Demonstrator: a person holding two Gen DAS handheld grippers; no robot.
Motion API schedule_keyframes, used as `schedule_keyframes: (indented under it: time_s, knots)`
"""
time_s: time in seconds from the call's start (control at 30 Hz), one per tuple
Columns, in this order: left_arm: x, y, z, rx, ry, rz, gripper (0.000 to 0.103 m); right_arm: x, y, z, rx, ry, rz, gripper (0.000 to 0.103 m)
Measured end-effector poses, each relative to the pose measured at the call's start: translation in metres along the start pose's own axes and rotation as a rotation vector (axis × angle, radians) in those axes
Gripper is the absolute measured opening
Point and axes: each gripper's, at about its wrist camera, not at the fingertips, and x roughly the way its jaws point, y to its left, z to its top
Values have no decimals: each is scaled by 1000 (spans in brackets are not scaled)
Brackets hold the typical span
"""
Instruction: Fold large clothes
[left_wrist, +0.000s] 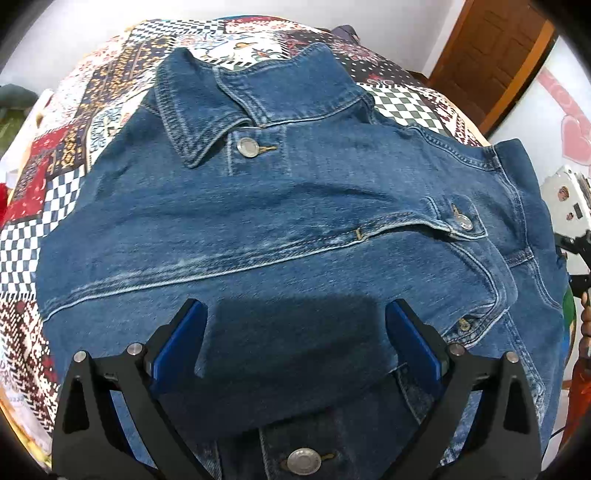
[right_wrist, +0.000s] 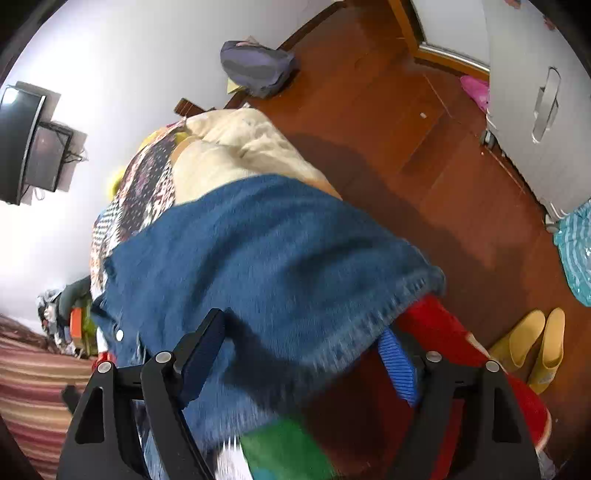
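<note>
Nearest, the left gripper (left_wrist: 295, 332) hangs wide open over the denim jacket (left_wrist: 295, 221), gripping nothing. Likewise the right gripper (right_wrist: 306, 354) gapes around the jacket's edge, unclamped. Spread on the patchwork quilt (left_wrist: 66, 155), the jacket runs lengthwise near to far, collar (left_wrist: 207, 122) farthest.

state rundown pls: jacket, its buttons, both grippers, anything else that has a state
denim jacket: spread front-up on the patchwork quilt, not visibly folded
collar button: fastened
chest pocket flap: buttoned shut
left gripper: open, jacket fabric between the fingers, not clamped
right gripper: open, over the jacket's edge, blurred
yellow slippers: paired on the floor
</note>
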Motion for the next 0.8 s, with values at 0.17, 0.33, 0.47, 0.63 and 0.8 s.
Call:
schedule_keyframes:
  time_s: [0.17, 0.33, 0.47, 0.63, 0.8]
  knots:
    - [-15, 8, -3, -8, -25, 11, 100, 5, 19, 7, 12, -130, -30, 72]
    - [-35, 13, -11, 4, -73, 36, 100, -17, 38, 8, -31, -259, -4, 29]
    - [-53, 20, -18, -12, -113, 24, 100, -49, 70, 1, -145, -345, 96, 20]
    - [-72, 30, -28, -62, -163, -9, 100, -80, 138, -18, -345, -399, 169, 16]
    - [-96, 45, -41, -95, -212, -13, 100, -76, 198, -39, -453, -347, 251, 16]
